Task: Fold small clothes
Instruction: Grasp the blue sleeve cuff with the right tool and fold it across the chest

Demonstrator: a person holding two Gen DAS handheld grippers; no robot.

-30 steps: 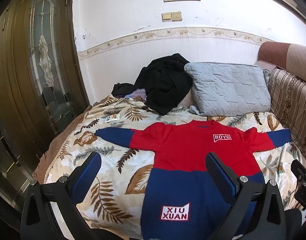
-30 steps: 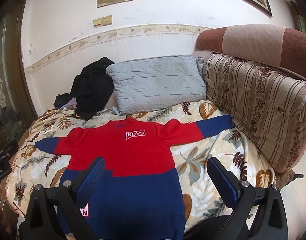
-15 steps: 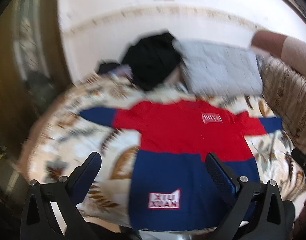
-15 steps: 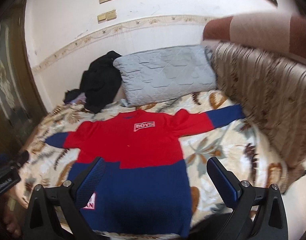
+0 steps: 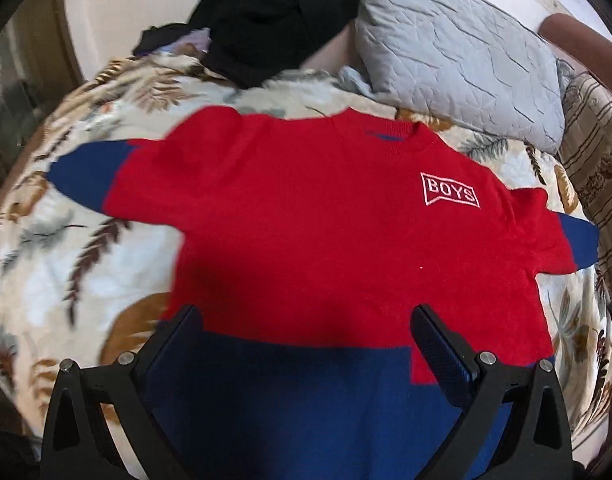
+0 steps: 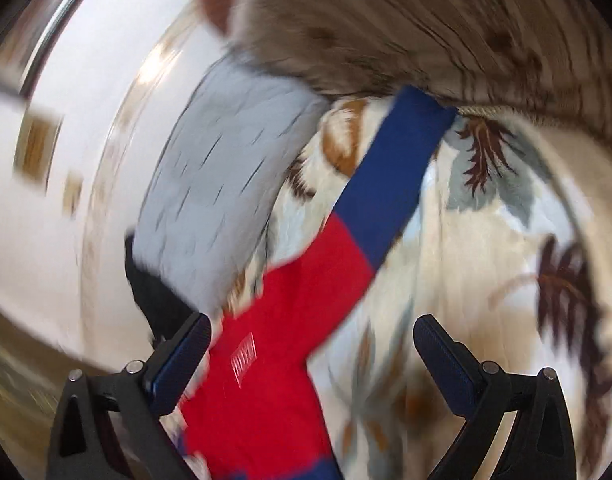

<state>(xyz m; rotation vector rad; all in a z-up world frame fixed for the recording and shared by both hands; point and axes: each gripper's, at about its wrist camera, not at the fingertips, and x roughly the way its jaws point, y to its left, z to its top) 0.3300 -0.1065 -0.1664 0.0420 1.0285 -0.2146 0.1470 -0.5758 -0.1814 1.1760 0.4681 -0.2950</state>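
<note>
Left wrist view shows me the sweater (image 5: 325,240) lying flat and face up on the leafy blanket (image 5: 66,280). It is red on top and blue at the bottom, with blue ends on both sleeves. A small white patch (image 5: 449,195) on the chest says BOYS. The sleeves are spread out to the left and to the right. My left gripper (image 5: 306,344) hangs over the near part of the sweater, about where the red meets the blue. Its two fingers (image 5: 437,344) are spread wide and nothing is between them. I cannot tell if they touch the cloth.

On the far side of the sweater I see a gray pillow (image 5: 457,52) on the right and a pile of black clothes (image 5: 266,20) on the left. A striped sofa cushion (image 5: 593,148) is at the far right edge.

My right wrist view is tipped over and very blurry. It shows the sweater's right sleeve (image 6: 389,184) stretched out on the blanket (image 6: 485,264), and its blue end reaches the striped cushion (image 6: 385,28). The gray pillow (image 6: 226,176) is just beside the sleeve. My right gripper (image 6: 311,344) is over the red part near the sleeve, and its fingers (image 6: 441,356) are spread apart too, holding nothing.
</note>
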